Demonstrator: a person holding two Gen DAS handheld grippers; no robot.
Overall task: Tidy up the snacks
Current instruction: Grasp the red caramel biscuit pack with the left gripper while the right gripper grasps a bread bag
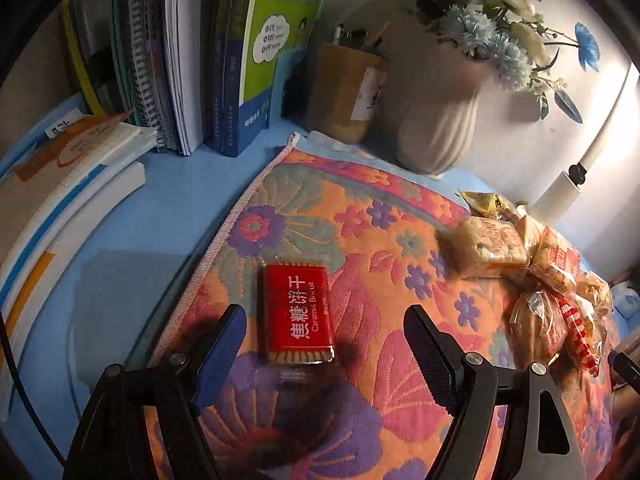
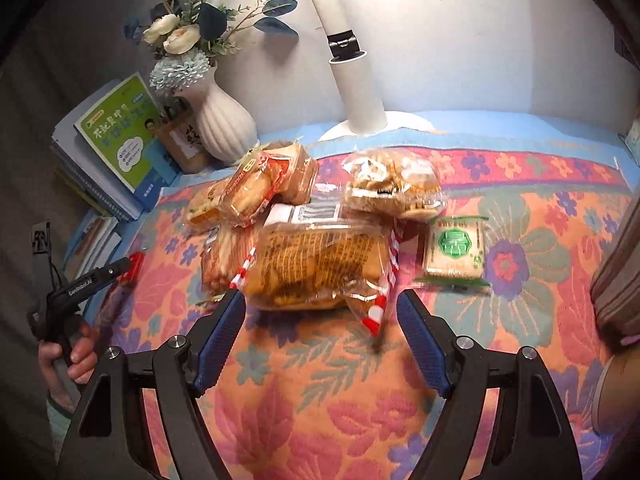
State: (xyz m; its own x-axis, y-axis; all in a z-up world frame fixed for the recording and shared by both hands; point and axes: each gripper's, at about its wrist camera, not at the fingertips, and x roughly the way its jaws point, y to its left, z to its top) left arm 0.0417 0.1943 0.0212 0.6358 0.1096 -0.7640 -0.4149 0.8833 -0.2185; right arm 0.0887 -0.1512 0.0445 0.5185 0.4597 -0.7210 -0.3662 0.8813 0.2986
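A red caramel biscuit pack [image 1: 298,314] lies flat on the flowered cloth [image 1: 360,208]. My left gripper [image 1: 324,322] is open, its jaws on either side of the pack's near end and apart from it. It also shows at the left of the right wrist view [image 2: 130,266], with the red pack at its tip. A pile of clear-wrapped snack packs [image 2: 320,268] lies mid-cloth, also in the left wrist view [image 1: 540,280]. My right gripper [image 2: 320,312] is open, just in front of the pile's nearest pack. A green-labelled biscuit pack [image 2: 456,250] lies to the right.
A white ribbed vase [image 1: 432,120] with flowers, a brown pen holder [image 1: 344,92] and a row of upright books [image 1: 192,60] stand at the back. A stack of flat books [image 1: 60,184] lies at the left. A white lamp post [image 2: 356,80] stands behind the pile.
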